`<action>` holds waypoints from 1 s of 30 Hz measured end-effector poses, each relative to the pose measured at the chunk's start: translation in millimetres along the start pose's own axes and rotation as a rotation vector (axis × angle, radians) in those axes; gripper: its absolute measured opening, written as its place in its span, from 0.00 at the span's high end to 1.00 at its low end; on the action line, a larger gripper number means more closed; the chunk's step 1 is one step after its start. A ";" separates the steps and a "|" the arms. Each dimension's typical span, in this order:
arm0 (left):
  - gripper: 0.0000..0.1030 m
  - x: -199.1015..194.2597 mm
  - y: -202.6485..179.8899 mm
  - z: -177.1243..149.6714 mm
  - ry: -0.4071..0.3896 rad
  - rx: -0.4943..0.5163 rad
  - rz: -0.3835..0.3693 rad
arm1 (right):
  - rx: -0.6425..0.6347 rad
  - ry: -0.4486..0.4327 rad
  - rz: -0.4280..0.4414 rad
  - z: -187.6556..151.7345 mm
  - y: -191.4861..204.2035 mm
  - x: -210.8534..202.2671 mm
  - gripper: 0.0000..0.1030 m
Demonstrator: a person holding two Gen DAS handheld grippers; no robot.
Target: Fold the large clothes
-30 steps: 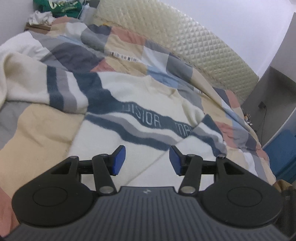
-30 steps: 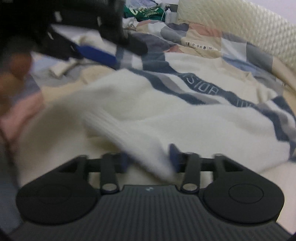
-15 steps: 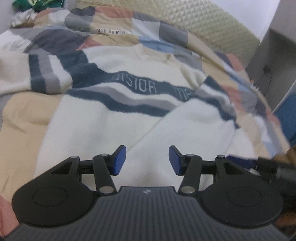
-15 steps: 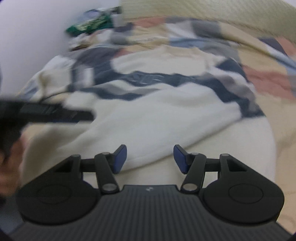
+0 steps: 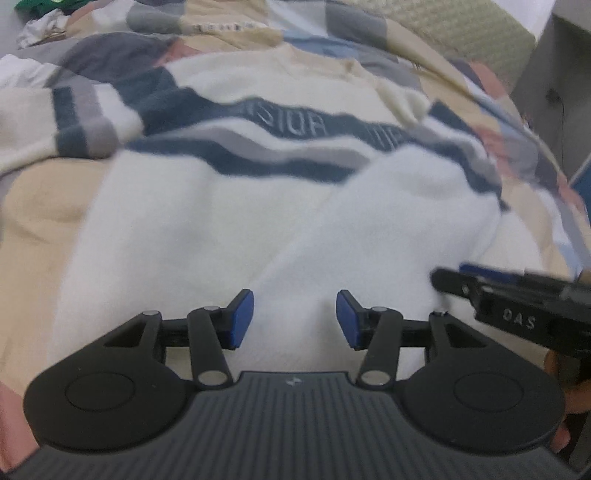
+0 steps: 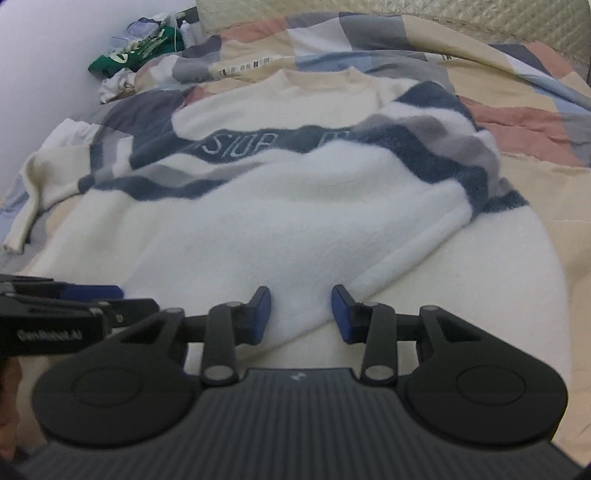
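Note:
A cream sweater [image 6: 280,221] with navy and grey chest stripes lies face up on the bed. Its right sleeve [image 6: 417,236] is folded across the body, and the cuff ends between my right gripper's [image 6: 300,314] blue pads. Those jaws are closing around the cuff, and I see no firm pinch. My left gripper [image 5: 294,319] hovers open just over the sweater's [image 5: 258,221] lower body with nothing between its pads. Each gripper shows in the other's view: the right gripper [image 5: 480,280] at the right edge, the left gripper [image 6: 92,295] at the left edge. The other sleeve [image 6: 40,177] stretches out to the left.
A patchwork quilt [image 6: 517,122] covers the bed under the sweater. Behind it runs a quilted headboard [image 6: 406,11]. A heap of green and white clothes [image 6: 136,51] sits in the far left corner by the wall. A grey cabinet [image 5: 554,74] stands at the right.
A second ago the right gripper carried the sleeve. It then let go, swung to face the sweater and now narrows its jaws around the cuff. The left gripper sank closer to the sweater's body.

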State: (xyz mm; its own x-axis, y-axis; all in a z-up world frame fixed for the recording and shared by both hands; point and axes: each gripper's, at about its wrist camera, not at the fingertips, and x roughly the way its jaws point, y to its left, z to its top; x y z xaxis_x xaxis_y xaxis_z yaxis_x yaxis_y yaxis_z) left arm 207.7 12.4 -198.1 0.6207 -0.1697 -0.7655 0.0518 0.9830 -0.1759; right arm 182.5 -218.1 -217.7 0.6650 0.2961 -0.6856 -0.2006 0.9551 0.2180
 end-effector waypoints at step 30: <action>0.94 -56.0 241.7 75.7 -0.009 -0.001 0.792 | -0.071 -0.056 0.032 18.4 17.3 6.1 0.59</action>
State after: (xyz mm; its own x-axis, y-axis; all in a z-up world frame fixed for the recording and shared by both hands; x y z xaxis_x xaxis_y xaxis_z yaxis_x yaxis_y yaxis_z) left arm 244.8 264.9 -150.9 0.4791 0.5806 -0.6583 -0.4081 0.8113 0.4185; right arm 196.3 -199.9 -205.3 0.6960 0.3280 -0.6388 -0.2716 0.9437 0.1887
